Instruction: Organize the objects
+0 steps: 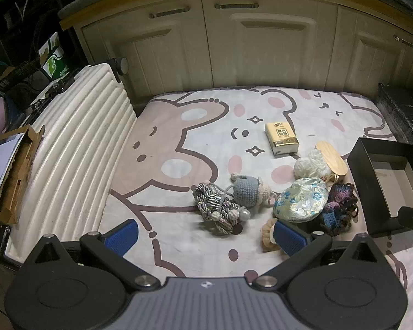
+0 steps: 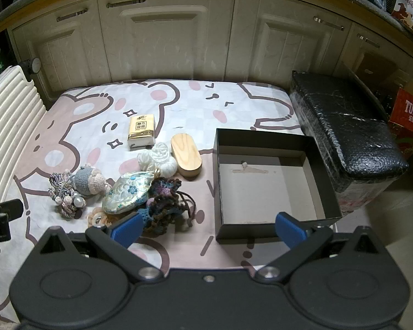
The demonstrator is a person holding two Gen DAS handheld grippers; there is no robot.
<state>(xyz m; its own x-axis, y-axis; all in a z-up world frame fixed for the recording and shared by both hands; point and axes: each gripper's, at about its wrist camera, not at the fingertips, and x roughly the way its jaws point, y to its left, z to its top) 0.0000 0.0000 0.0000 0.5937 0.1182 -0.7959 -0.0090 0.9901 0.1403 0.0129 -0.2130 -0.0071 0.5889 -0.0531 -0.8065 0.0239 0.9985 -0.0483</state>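
Observation:
Small objects lie in a cluster on a cartoon-print mat (image 1: 195, 143): a yellow tissue pack (image 1: 281, 138), a wooden oval piece (image 1: 331, 158), a white yarn ball (image 1: 308, 165), a floral silk pouch (image 1: 301, 199), a dark crocheted bag (image 1: 338, 209), a blue-grey crocheted doll (image 1: 247, 191), a corded tassel (image 1: 219, 206) and a peach ring (image 1: 269, 232). An empty black box (image 2: 264, 184) sits to their right. My left gripper (image 1: 205, 236) hovers open in front of the cluster. My right gripper (image 2: 208, 227) hangs open between the crocheted bag (image 2: 165, 206) and the box.
Cream cabinet doors (image 1: 261, 41) stand behind the mat. A white ribbed suitcase (image 1: 77, 151) lies along the left edge with a cardboard box (image 1: 16, 176) beside it. A black wrapped block (image 2: 344, 121) borders the right side, a red carton (image 2: 410, 115) past it.

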